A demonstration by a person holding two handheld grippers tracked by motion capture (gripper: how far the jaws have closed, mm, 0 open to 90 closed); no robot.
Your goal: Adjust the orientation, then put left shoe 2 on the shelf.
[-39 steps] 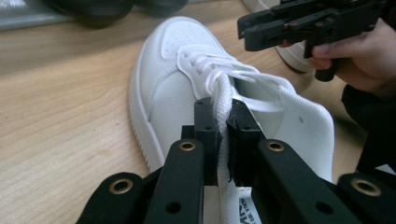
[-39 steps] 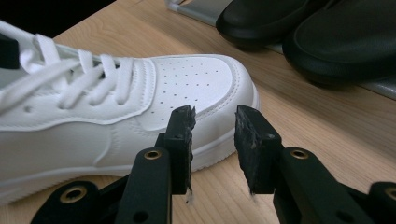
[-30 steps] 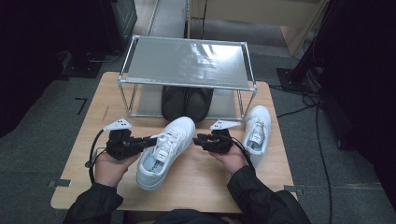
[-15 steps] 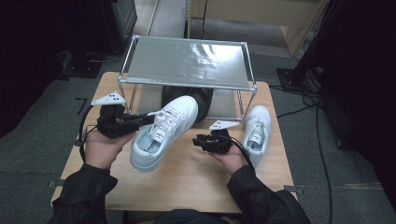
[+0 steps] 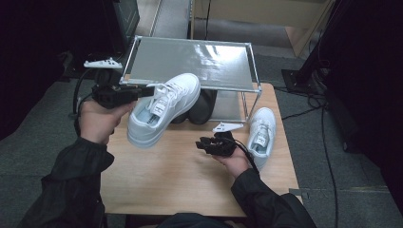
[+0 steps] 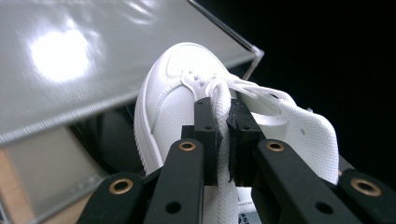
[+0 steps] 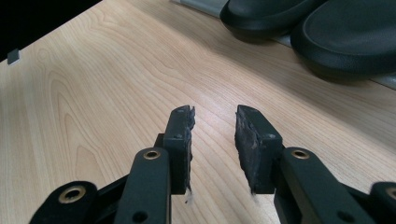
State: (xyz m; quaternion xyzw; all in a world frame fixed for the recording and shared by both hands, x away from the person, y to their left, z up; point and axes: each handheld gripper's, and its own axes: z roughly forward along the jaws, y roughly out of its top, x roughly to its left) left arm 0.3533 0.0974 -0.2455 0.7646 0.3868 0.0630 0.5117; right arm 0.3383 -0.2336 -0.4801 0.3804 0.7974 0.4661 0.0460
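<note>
Up at the left of the high view, we hold our left hand-held gripper [image 5: 151, 89] clear of the worktop [image 5: 180, 185], clamped tight on the tongue and laces of a white sneaker [image 5: 164, 107]. That shoe hangs in the air, toe raised toward the front edge of the metal shoe rack [image 5: 190, 64] and heel lower, above the worktop's left half. From the left gripper view we see the pads pinching the lace strip of the sneaker [image 6: 187, 93] between them. Our right hand-held gripper [image 5: 202, 144] rests low over the middle of the worktop with its jaws apart and nothing between them [image 7: 214, 128]. A second white sneaker [image 5: 260, 131] lies on the worktop just right of that hand. Two black shoes [image 5: 202, 107] sit under the rack.
</note>
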